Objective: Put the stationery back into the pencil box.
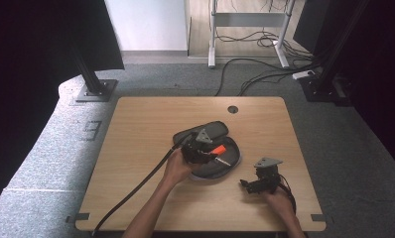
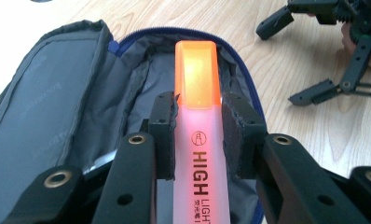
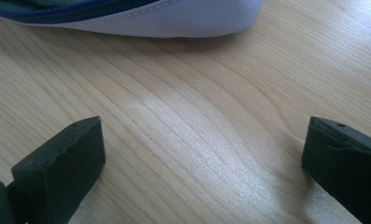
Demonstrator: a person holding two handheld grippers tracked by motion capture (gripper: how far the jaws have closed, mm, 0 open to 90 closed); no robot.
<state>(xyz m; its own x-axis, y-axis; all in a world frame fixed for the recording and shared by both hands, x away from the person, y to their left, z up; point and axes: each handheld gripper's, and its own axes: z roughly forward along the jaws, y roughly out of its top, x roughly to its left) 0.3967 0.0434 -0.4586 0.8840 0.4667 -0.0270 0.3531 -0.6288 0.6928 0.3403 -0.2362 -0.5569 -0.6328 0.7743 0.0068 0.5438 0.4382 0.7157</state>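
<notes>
An open grey pencil case (image 1: 211,148) with a blue zip lies at the middle of the wooden table (image 1: 136,148). My left gripper (image 1: 208,152) hovers over it, shut on an orange highlighter (image 1: 218,149) whose cap points right. In the left gripper view the highlighter (image 2: 198,121) sits clamped between the pads above the case's grey lining (image 2: 76,93). My right gripper (image 1: 245,184) rests near the table's front right, open, jaws wide apart over bare wood (image 3: 202,140), with the case's pale outer edge (image 3: 174,21) just ahead.
The case's lid (image 1: 205,130) is folded back toward the far side. A cable hole (image 1: 232,109) sits near the table's far edge. My right gripper (image 2: 333,60) lies to the right of the case in the left gripper view. Cables and stand bases lie on the floor beyond.
</notes>
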